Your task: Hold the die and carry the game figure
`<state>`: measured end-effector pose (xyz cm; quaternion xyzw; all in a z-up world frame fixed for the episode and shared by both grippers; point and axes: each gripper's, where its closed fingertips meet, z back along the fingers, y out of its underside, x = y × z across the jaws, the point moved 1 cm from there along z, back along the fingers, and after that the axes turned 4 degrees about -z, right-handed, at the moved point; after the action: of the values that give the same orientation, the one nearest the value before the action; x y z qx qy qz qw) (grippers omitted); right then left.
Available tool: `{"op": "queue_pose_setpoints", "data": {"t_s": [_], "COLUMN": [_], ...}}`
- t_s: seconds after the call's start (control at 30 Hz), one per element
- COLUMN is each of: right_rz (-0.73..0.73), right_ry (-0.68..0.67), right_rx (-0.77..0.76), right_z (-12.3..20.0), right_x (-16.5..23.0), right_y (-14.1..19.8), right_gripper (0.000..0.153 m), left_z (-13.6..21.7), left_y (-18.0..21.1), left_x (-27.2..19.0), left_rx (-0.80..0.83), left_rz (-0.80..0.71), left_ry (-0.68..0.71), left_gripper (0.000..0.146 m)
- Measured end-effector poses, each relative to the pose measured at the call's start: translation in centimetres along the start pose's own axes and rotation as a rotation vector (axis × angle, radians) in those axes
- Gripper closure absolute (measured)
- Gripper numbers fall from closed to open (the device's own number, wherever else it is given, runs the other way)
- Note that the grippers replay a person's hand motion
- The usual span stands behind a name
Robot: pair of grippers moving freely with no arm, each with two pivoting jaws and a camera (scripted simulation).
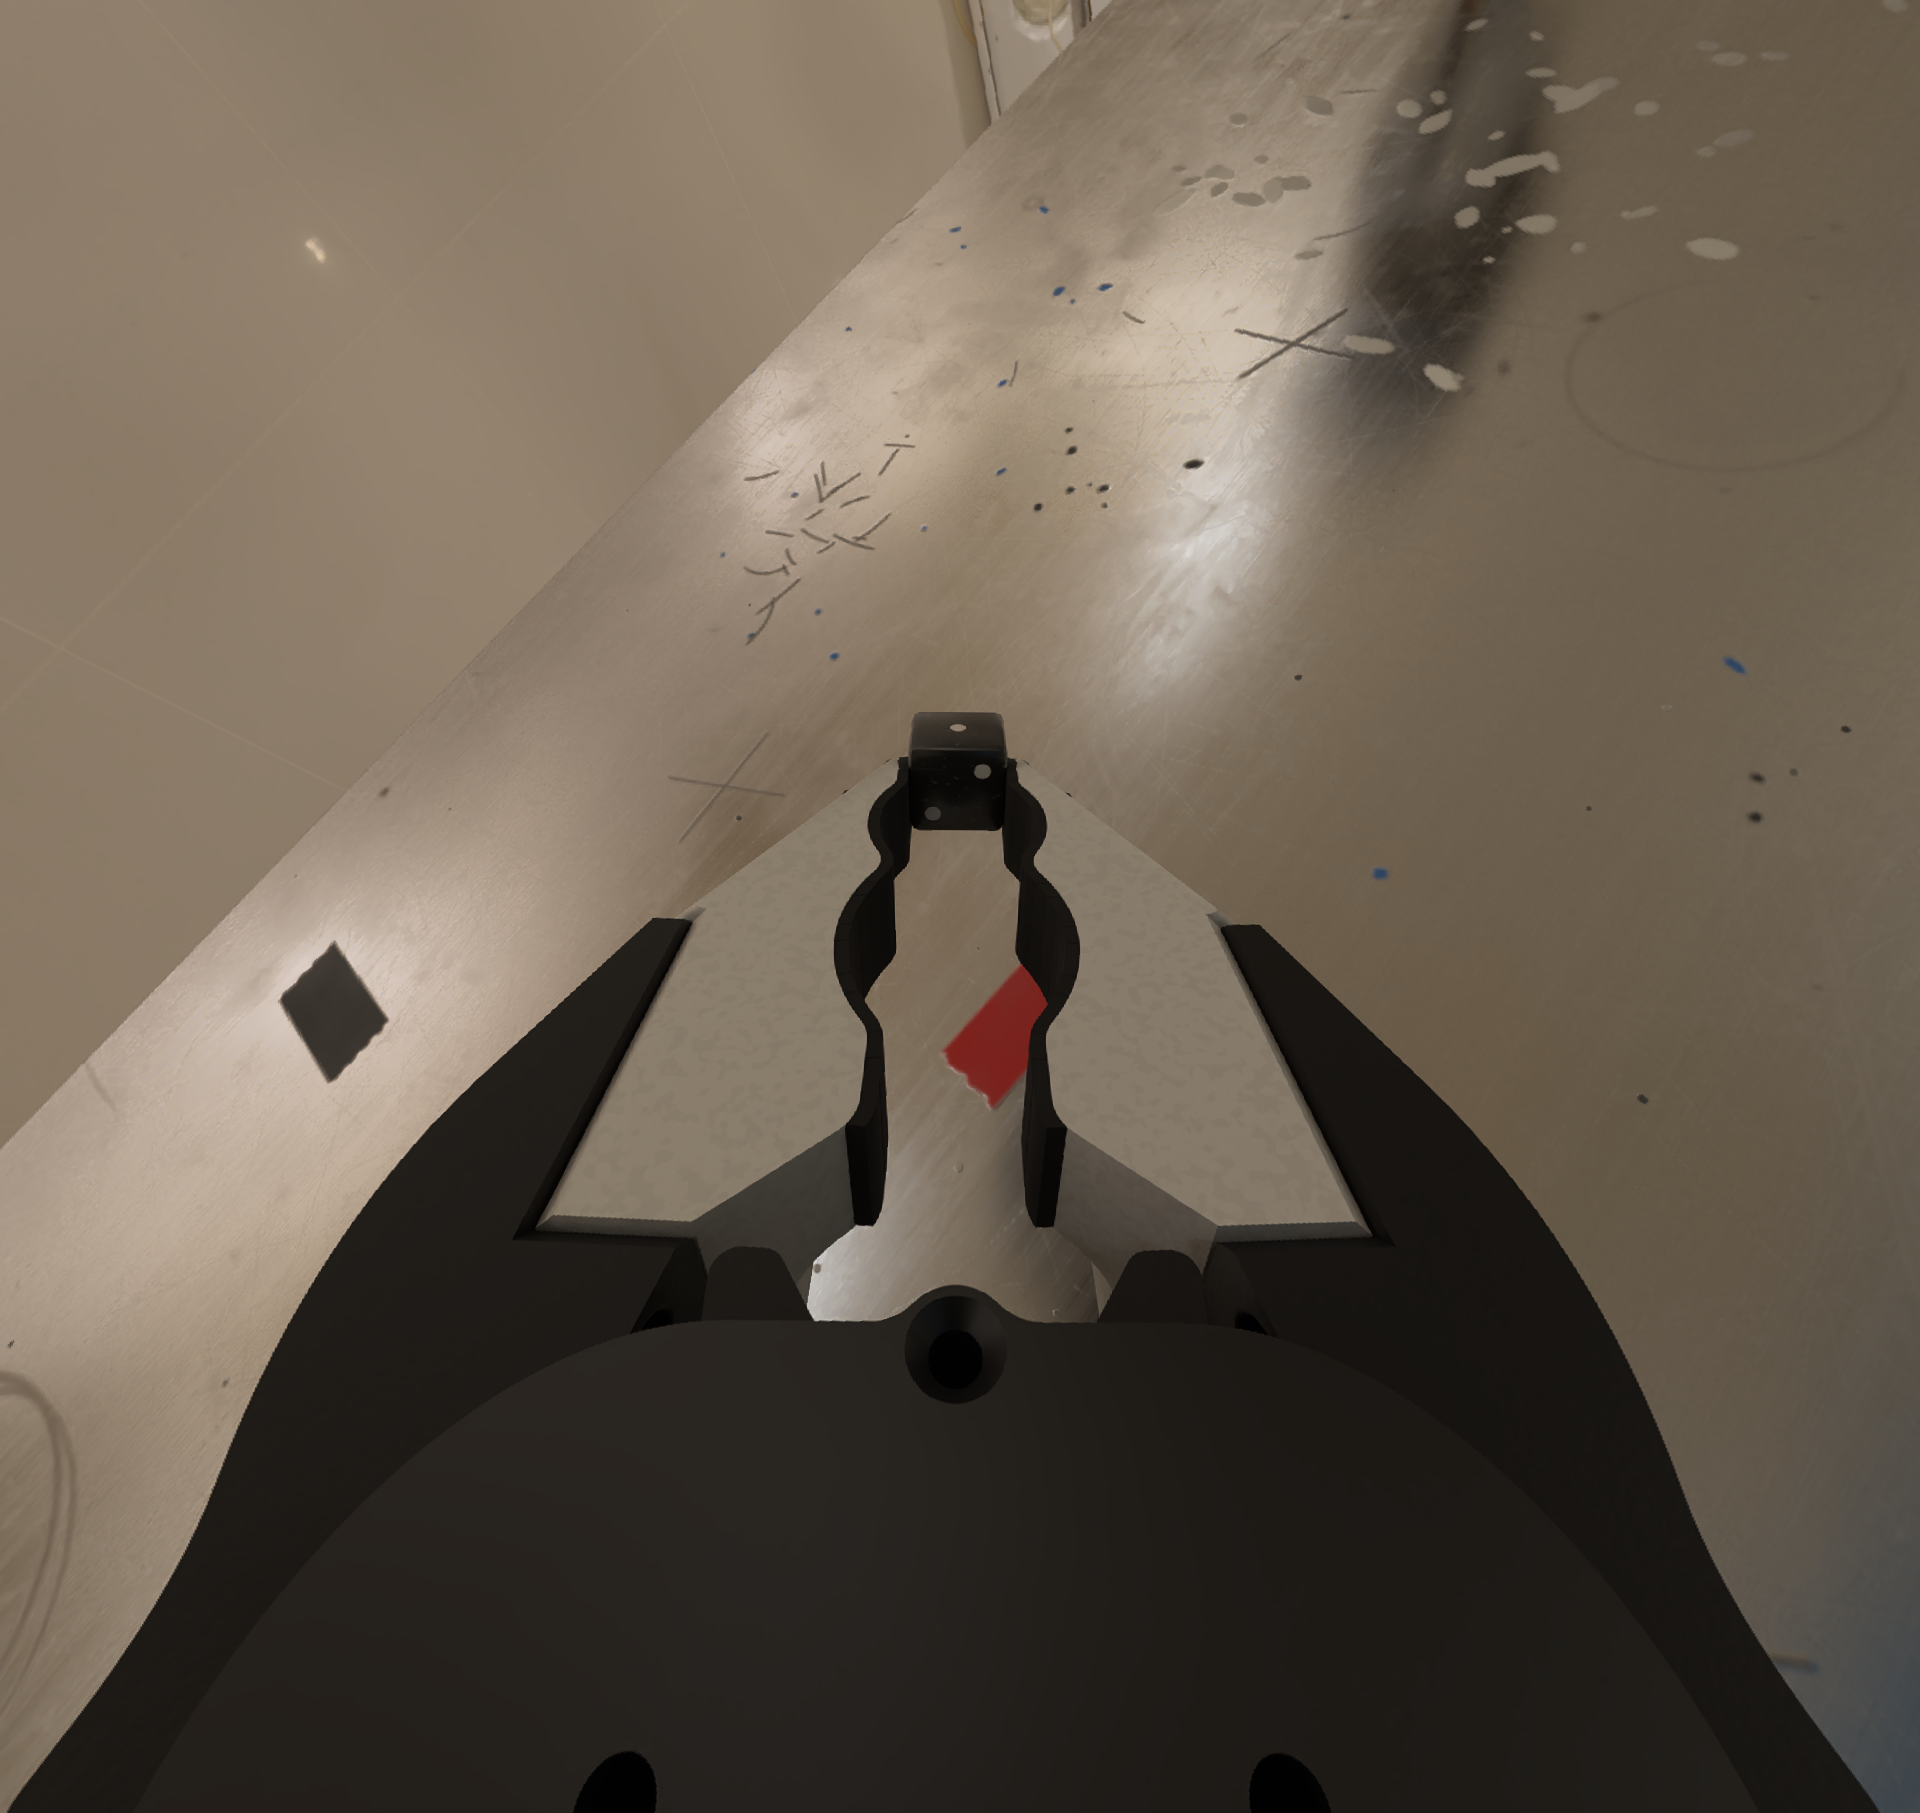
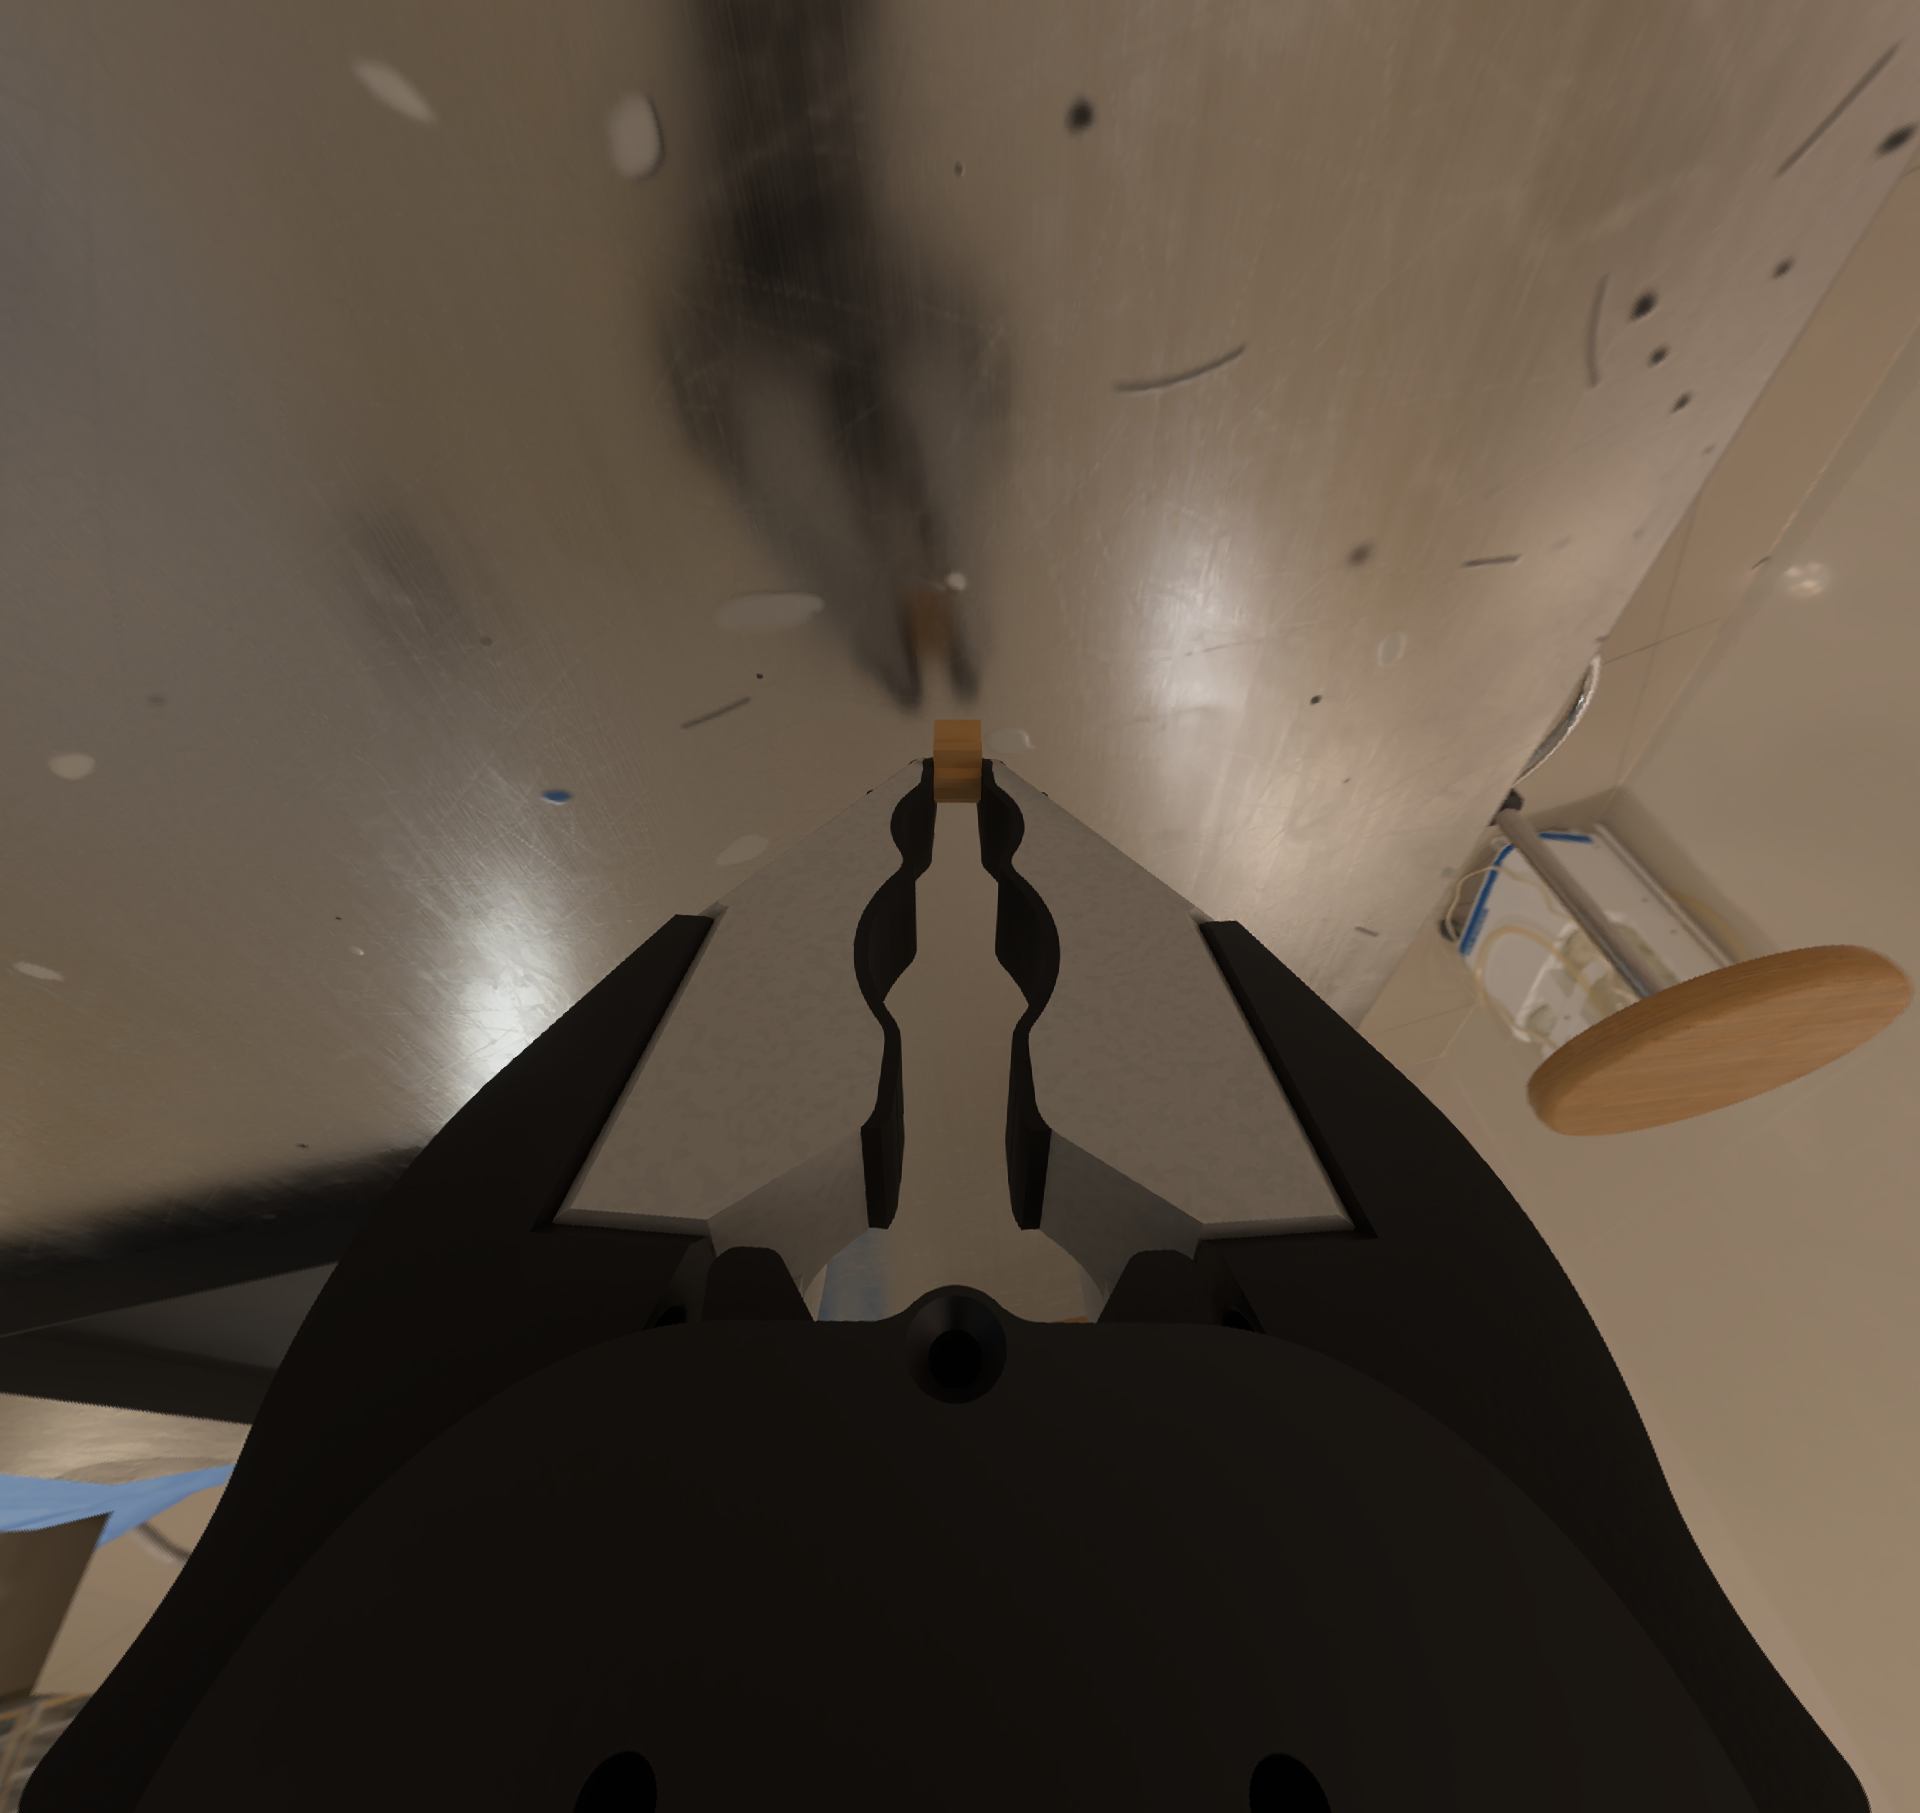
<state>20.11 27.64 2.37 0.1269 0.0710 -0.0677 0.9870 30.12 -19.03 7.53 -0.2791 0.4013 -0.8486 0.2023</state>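
Note:
In the left wrist view my left gripper [image 1: 957, 776] is shut on a black die [image 1: 957, 771] with white pips, held at the fingertips above the scratched metal table [image 1: 1299, 558]. In the right wrist view my right gripper [image 2: 957, 771] is shut on a small orange-tan wooden game figure [image 2: 957, 761], pinched at the fingertips above the same kind of metal tabletop [image 2: 416, 516]. Only the part of the figure between the tips shows. Neither gripper shows in the other's view.
A red patch [image 1: 995, 1036] and a black patch [image 1: 332, 1010] lie flat on the table. The table's left edge runs diagonally, with floor [image 1: 312, 309] beyond. A round wooden disc [image 2: 1720, 1036] shows at right past the table's edge, over a box of cables [image 2: 1558, 942].

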Motion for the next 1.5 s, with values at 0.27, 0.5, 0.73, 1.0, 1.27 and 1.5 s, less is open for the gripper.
{"op": "queue_pose_setpoints", "data": {"t_s": [0.27,0.5,0.73,1.0,1.27,1.5], "right_rz": [0.145,0.350,0.345,0.318,0.287,0.059], "right_ry": [0.065,0.046,-0.006,-0.045,0.021,-0.263], "right_rx": [-0.283,-0.264,-0.274,-0.291,-0.338,-0.662], "right_z": [4.2,2.9,2.4,2.3,4.7,10.3], "right_x": [-1.4,-1.4,-1.6,-1.7,-0.8,16.4], "right_y": [-7.0,-10.0,-10.6,-10.6,-10.9,-14.6], "right_gripper": [0.146,0.146,0.146,0.146,0.145,0.146], "left_z": [0.1,-0.2,-0.3,-0.3,-0.2,0.2], "left_y": [0.1,0.3,0.5,0.6,0.5,-0.3], "left_x": [0.2,0.1,0.1,0.1,0.2,-0.2], "left_rx": [0.002,0.018,0.028,0.030,0.019,-0.013], "left_rz": [0.000,-0.009,-0.011,-0.008,0.000,-0.004], "left_ry": [-0.012,-0.012,-0.012,-0.011,-0.010,-0.004], "left_gripper": [0.130,0.130,0.130,0.130,0.130,0.130]}}
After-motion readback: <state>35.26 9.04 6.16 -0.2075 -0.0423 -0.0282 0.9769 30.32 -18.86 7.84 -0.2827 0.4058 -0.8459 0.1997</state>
